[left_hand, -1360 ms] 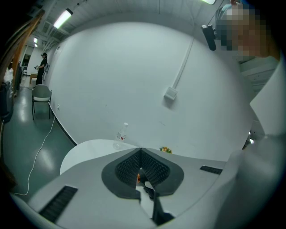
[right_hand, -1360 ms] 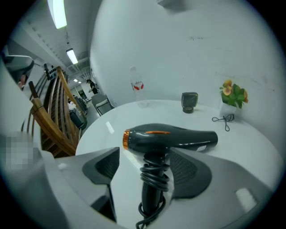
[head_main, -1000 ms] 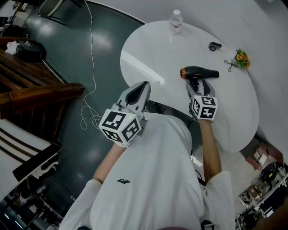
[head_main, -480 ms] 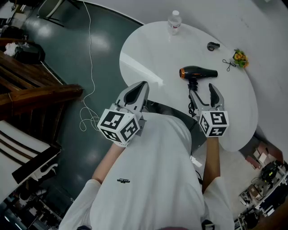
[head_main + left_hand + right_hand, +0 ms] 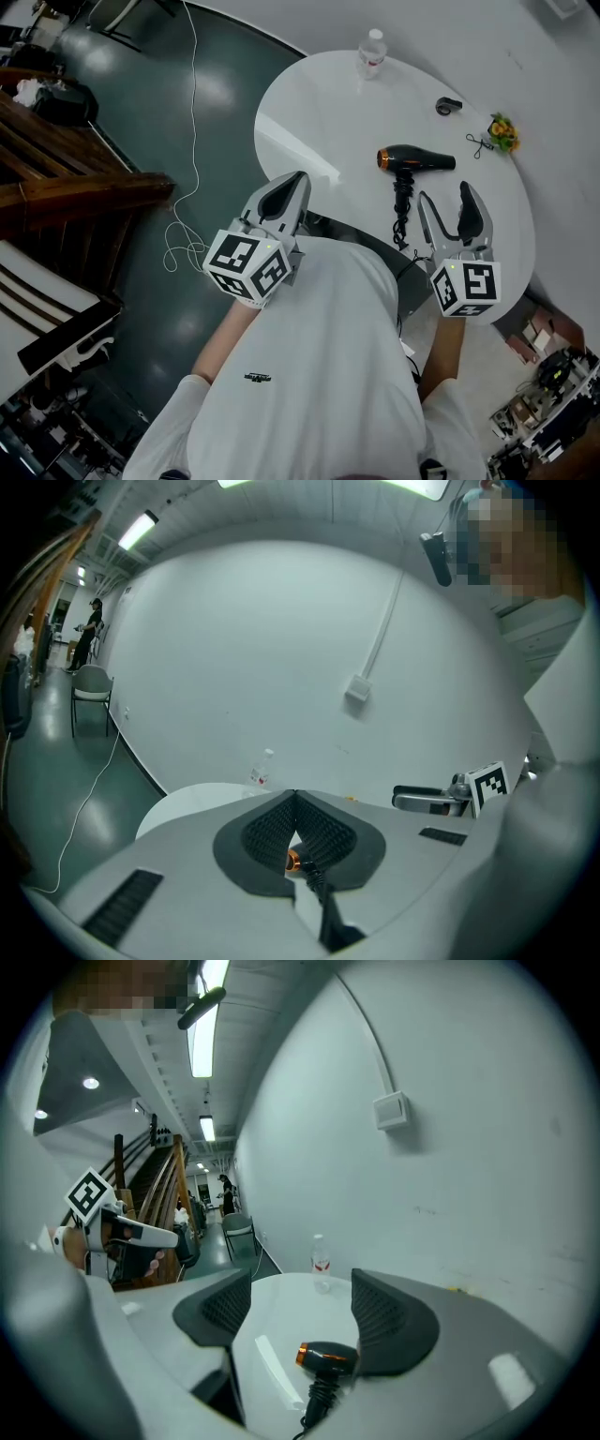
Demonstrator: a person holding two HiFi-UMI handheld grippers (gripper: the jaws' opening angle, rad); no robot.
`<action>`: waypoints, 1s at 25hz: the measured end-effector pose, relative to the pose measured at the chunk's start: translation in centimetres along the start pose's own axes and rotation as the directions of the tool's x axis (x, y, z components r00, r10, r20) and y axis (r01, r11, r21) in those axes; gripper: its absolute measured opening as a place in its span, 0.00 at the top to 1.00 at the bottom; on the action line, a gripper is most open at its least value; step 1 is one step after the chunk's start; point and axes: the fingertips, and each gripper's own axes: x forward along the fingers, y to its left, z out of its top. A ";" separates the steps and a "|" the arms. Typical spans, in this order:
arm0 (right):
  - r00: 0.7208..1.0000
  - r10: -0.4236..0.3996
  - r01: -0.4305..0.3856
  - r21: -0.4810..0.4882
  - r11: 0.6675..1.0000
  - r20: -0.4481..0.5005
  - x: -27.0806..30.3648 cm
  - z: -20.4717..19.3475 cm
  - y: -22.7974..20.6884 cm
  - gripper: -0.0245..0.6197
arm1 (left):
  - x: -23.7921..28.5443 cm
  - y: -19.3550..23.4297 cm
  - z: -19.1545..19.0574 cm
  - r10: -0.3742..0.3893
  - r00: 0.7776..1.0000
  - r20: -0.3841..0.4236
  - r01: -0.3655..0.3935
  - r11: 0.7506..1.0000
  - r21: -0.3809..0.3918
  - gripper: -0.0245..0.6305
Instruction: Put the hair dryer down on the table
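Observation:
The black hair dryer (image 5: 415, 159) with an orange ring at its nozzle lies on the white round table (image 5: 309, 112), its cord trailing toward the near edge. In the right gripper view the hair dryer (image 5: 327, 1357) rests on the table ahead of the jaws. My right gripper (image 5: 454, 208) is open and empty, just short of the dryer's handle. My left gripper (image 5: 287, 193) is shut with nothing in it, held at the table's near left edge. In the left gripper view the hair dryer (image 5: 294, 859) peeks out below the closed pads.
A water bottle (image 5: 371, 50) stands at the table's far edge. A small dark object (image 5: 447, 105), scissors (image 5: 480, 143) and a yellow-orange item (image 5: 503, 127) lie at the far right. A white cable (image 5: 190, 141) runs over the dark floor at left, beside wooden stairs (image 5: 56, 178).
My right gripper let go of the hair dryer's handle, opened and pulled back toward me. The dryer now lies free on the table. The left gripper has stayed where it was.

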 end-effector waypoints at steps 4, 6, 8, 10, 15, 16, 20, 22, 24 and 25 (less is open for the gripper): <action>0.998 0.014 -0.010 -0.062 0.998 0.059 -0.8 2.8 1.3 0.46 | -0.1 0.0 0.3 0.000 1.000 0.010 0.000 1.000 0.010 0.95; 0.995 0.036 -0.029 -0.074 0.997 0.093 -1.4 4.0 2.1 0.51 | -0.1 -0.1 0.4 -0.002 1.000 0.012 0.002 1.000 0.014 0.95; 0.991 0.050 -0.040 -0.082 0.996 0.124 -1.9 5.2 2.8 0.57 | 0.0 -0.1 0.6 -0.004 1.000 0.015 0.004 1.000 0.015 0.95; 0.988 0.052 -0.037 -0.105 0.994 0.145 -2.3 5.9 3.2 0.62 | 0.1 -0.2 0.7 -0.006 1.000 0.020 0.005 1.000 0.017 0.95; 0.986 0.058 -0.035 -0.144 0.989 0.157 -2.5 6.1 3.8 0.77 | 0.4 -0.4 0.8 -0.010 1.000 0.024 0.009 1.000 0.021 0.95; 0.986 0.060 -0.037 -0.144 0.989 0.155 -2.4 5.9 3.9 0.81 | 0.5 -0.4 0.8 -0.010 1.000 0.024 0.010 1.000 0.021 0.95; 0.987 0.056 -0.037 -0.131 0.991 0.147 -1.9 4.9 3.9 0.95 | 0.5 -0.5 0.9 -0.013 1.000 0.026 0.012 1.000 0.024 0.95; 0.989 0.056 -0.039 -0.122 0.992 0.138 -1.7 4.4 3.9 0.95 | 0.5 -0.5 1.0 -0.012 1.000 0.029 0.011 1.000 0.025 0.95; 0.990 0.060 -0.045 -0.115 0.992 0.130 -1.4 4.1 4.0 0.95 | 0.5 -0.4 1.1 -0.010 0.999 0.031 0.009 1.000 0.025 0.95; 0.990 0.062 -0.047 -0.115 0.992 0.127 -1.3 4.0 4.0 0.95 | 0.5 -0.4 1.1 -0.008 0.999 0.031 0.008 1.000 0.024 0.95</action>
